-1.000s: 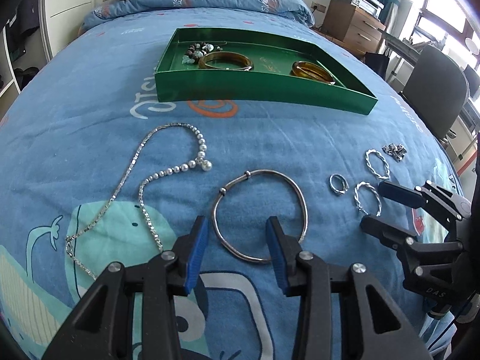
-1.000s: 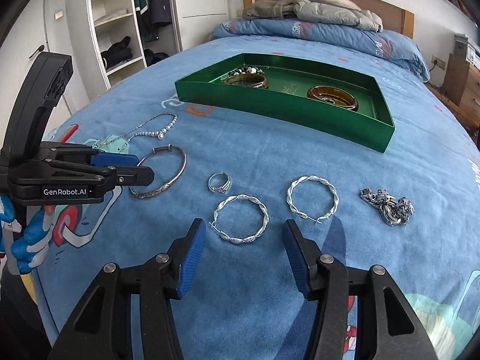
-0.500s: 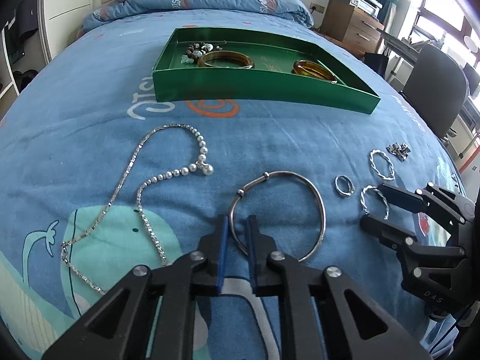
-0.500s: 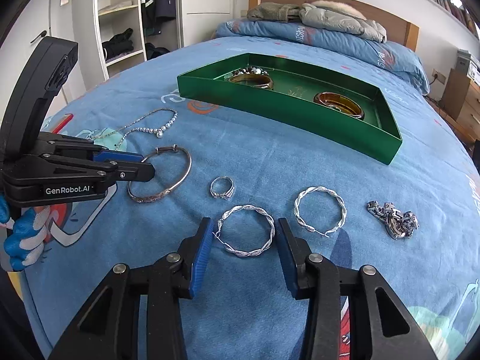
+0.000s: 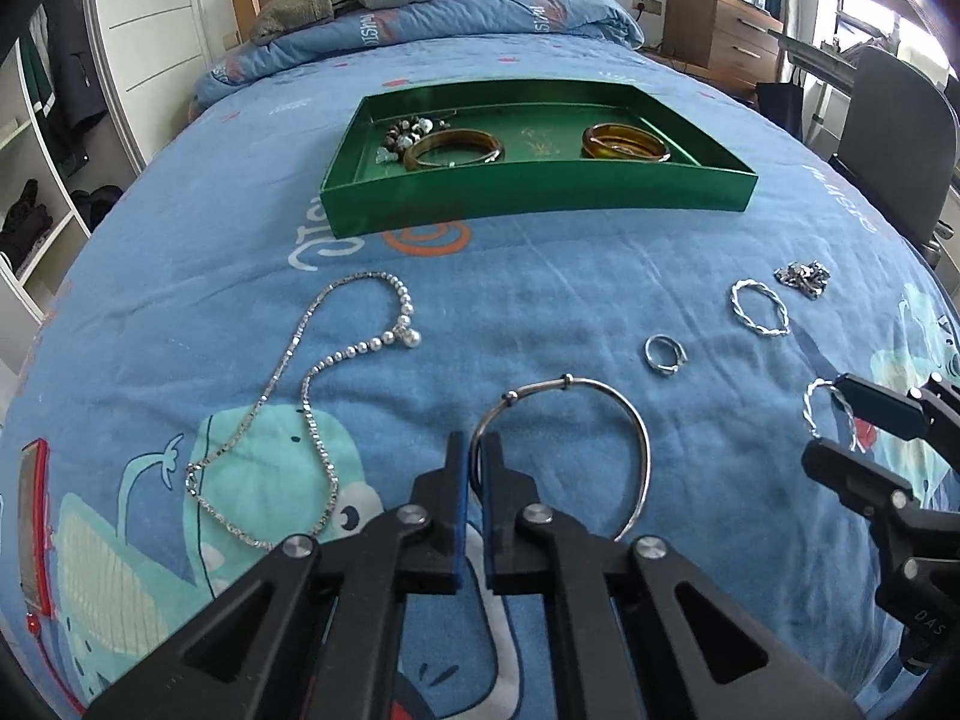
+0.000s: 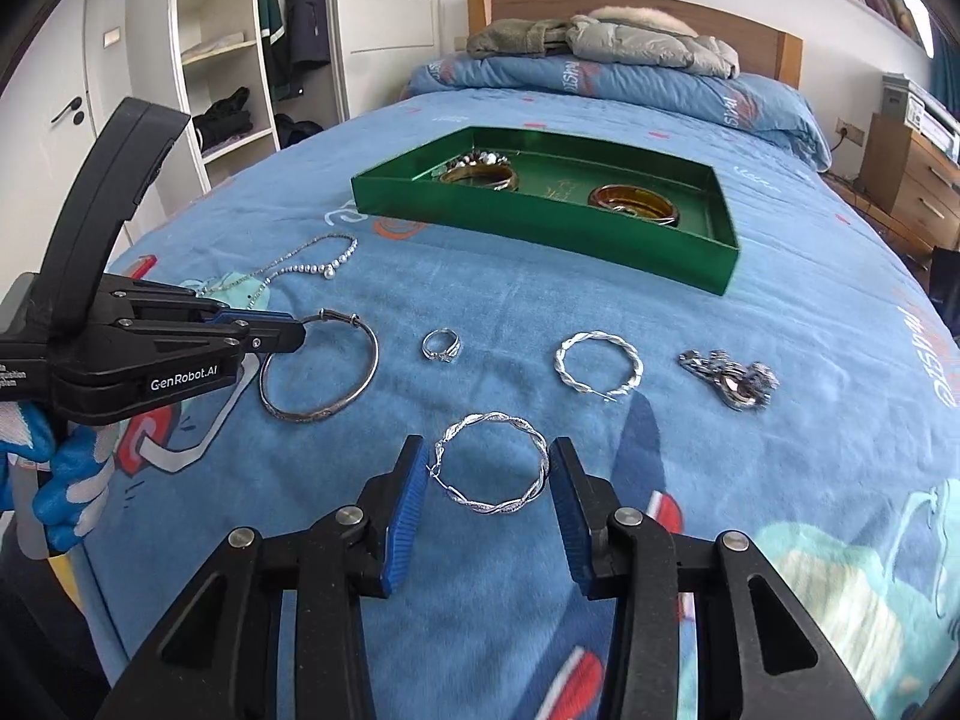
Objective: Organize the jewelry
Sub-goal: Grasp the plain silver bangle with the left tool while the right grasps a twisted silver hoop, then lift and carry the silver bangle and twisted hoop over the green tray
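My left gripper (image 5: 472, 456) is shut on the near rim of a thin silver bangle (image 5: 624, 414) that lies on the blue bedspread; it also shows in the right wrist view (image 6: 318, 366). My right gripper (image 6: 489, 480) is open, its blue pads on either side of a twisted silver hoop (image 6: 495, 468). A second twisted hoop (image 6: 599, 363), a small ring (image 6: 441, 345) and a silver chain clump (image 6: 729, 378) lie beyond. A pearl necklace (image 5: 312, 384) lies to the left. The green tray (image 5: 540, 192) holds two amber bangles and beads.
Folded bedding and jackets (image 6: 600, 42) lie at the head of the bed. An open wardrobe (image 6: 240, 60) stands to the left, a wooden drawer unit (image 5: 714, 30) and a grey chair (image 5: 888, 114) to the right.
My left gripper has closed on the silver bangle's rim. My right gripper has moved forward and narrowed around the nearer twisted hoop.
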`<state>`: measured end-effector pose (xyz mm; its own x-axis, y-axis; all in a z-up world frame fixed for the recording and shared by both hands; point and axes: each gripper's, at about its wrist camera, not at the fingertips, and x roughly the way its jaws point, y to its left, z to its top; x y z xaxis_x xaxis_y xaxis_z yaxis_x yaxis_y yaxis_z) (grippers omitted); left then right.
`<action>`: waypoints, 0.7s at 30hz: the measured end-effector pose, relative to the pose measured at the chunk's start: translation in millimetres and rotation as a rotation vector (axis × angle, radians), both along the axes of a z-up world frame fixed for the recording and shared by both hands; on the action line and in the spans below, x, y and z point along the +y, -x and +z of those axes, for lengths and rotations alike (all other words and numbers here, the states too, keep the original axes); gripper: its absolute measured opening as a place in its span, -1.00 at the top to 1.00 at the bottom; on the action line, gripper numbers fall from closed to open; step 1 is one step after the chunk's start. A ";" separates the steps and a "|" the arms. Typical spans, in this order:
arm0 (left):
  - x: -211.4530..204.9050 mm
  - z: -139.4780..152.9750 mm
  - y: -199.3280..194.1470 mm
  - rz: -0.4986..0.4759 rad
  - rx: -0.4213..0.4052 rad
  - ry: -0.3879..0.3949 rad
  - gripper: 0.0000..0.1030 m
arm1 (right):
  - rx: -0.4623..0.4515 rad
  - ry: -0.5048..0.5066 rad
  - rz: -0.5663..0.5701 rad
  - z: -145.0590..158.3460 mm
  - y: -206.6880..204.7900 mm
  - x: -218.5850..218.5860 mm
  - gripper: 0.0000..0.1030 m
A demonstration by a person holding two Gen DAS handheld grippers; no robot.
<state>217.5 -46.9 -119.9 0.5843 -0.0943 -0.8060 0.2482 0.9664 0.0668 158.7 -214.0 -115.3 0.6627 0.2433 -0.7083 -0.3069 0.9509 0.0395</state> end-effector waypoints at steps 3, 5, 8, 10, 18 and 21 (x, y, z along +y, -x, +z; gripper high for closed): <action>-5.6 11.0 9.3 0.003 -0.032 -0.041 0.95 | -0.021 -0.011 -0.009 10.0 10.6 -5.5 0.21; -9.4 19.5 17.2 0.005 -0.050 -0.058 0.95 | -0.038 -0.019 -0.013 17.6 18.1 -8.5 0.21; -13.8 30.5 27.3 0.002 -0.069 -0.074 0.95 | -0.061 -0.031 -0.020 27.9 30.0 -12.6 0.20; -16.4 37.3 34.4 -0.002 -0.080 -0.083 0.95 | -0.074 -0.039 -0.024 33.5 38.2 -15.8 0.20; -18.5 59.6 58.8 -0.003 -0.123 -0.112 0.96 | -0.110 -0.056 -0.034 48.7 64.8 -23.4 0.20; -19.0 69.0 65.9 -0.004 -0.140 -0.110 0.96 | -0.117 -0.060 -0.035 50.4 71.9 -26.1 0.20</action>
<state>151.5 -65.9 -50.9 0.6913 -0.0125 -0.7225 0.2331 0.9503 0.2066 86.9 -240.0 -64.9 0.7486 0.2583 -0.6107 -0.2791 0.9582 0.0631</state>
